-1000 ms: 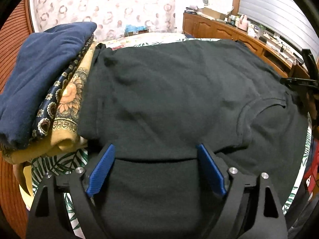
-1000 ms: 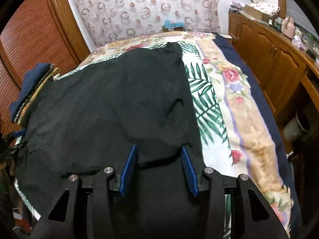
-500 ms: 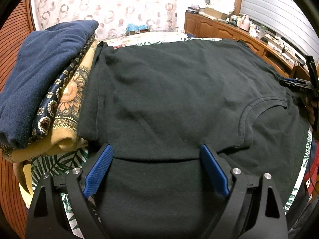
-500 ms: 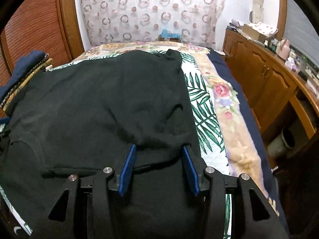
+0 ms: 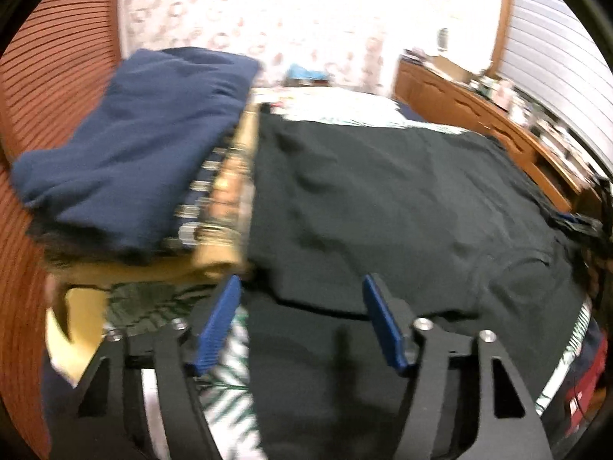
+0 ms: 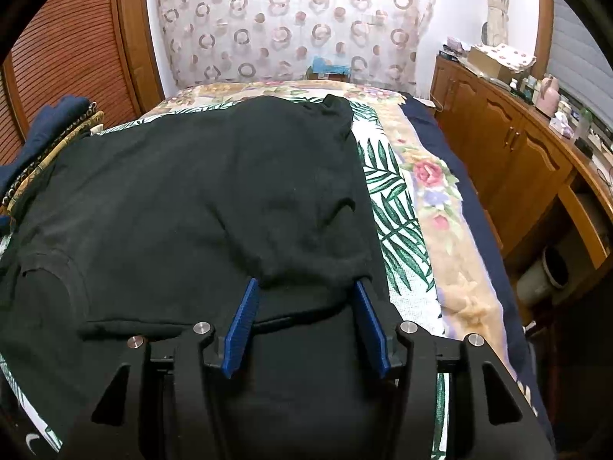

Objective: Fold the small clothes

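Note:
A black T-shirt (image 5: 383, 199) lies spread over the bed, with its collar (image 6: 49, 280) towards the near edge. My left gripper (image 5: 300, 280) hangs over the shirt's near left part, by a folded edge. Its jaws are closing, with black cloth lying between the blue pads (image 5: 220, 318), which do not press on it. My right gripper (image 6: 305, 283) is at the shirt's (image 6: 191, 191) near right side. Its jaws are opening, and a bulge of the folded cloth sits between its fingertips. The left wrist view is blurred.
A stack of folded clothes (image 5: 134, 145), navy on top, stands left of the shirt and also shows as the stack (image 6: 57, 115) in the right wrist view. The leaf-and-flower bedsheet (image 6: 394, 199) is bare on the right. Wooden cabinets (image 6: 517, 153) line the right wall; a slatted door (image 6: 69, 57) stands left.
The left gripper's jaws have narrowed and it has swung left, bringing the folded stack closer to the middle of its view. The right gripper's jaws stand a little wider over the same fold.

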`<state>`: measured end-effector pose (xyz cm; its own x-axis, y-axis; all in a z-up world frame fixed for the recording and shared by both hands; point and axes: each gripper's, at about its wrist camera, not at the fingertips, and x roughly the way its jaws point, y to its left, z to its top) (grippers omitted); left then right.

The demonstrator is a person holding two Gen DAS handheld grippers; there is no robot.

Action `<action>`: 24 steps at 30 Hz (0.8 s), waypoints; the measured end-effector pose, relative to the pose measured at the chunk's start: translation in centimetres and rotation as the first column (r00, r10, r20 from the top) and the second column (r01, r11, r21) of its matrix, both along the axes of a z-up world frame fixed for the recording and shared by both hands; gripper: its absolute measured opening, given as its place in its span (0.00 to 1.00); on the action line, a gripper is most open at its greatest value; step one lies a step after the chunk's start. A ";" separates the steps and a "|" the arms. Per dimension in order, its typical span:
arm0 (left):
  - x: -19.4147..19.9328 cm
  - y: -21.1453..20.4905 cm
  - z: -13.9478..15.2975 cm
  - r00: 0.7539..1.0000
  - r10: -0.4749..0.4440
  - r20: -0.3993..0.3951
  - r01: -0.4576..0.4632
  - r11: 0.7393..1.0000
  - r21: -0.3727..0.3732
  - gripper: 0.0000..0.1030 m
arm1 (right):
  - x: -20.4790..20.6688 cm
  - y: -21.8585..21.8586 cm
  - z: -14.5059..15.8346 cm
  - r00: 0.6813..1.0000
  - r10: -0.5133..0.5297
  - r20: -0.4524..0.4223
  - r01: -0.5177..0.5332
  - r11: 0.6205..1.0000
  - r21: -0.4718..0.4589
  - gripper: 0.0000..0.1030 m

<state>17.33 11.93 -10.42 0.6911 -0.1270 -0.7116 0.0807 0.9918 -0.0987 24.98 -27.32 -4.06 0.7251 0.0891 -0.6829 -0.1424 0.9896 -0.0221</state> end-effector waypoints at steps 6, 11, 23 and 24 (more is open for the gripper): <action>1.1 0.4 -0.8 1.000 0.014 -0.014 -0.013 0.999 0.041 0.38 | -0.2 0.2 0.0 1.000 0.001 -0.001 -0.001 1.000 0.002 0.53; 1.8 -0.6 -1.0 1.000 0.016 0.000 -0.016 0.991 0.130 0.29 | -0.3 0.1 0.1 1.000 0.001 -0.001 -0.001 1.000 0.001 0.53; -0.6 -1.9 0.9 0.996 -0.013 0.084 0.000 0.988 0.154 0.27 | -0.3 0.1 0.1 1.000 0.002 -0.001 -0.002 1.000 0.000 0.53; -0.5 -2.1 1.2 0.995 -0.009 0.097 -0.007 0.986 0.168 0.27 | -0.3 0.1 0.1 1.000 0.002 -0.001 -0.002 1.000 0.001 0.53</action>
<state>16.87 9.80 -9.22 0.7577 -0.0126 -0.6525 0.0830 0.9936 0.0772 24.65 -27.18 -3.96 0.7241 0.0911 -0.6836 -0.1445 0.9893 -0.0214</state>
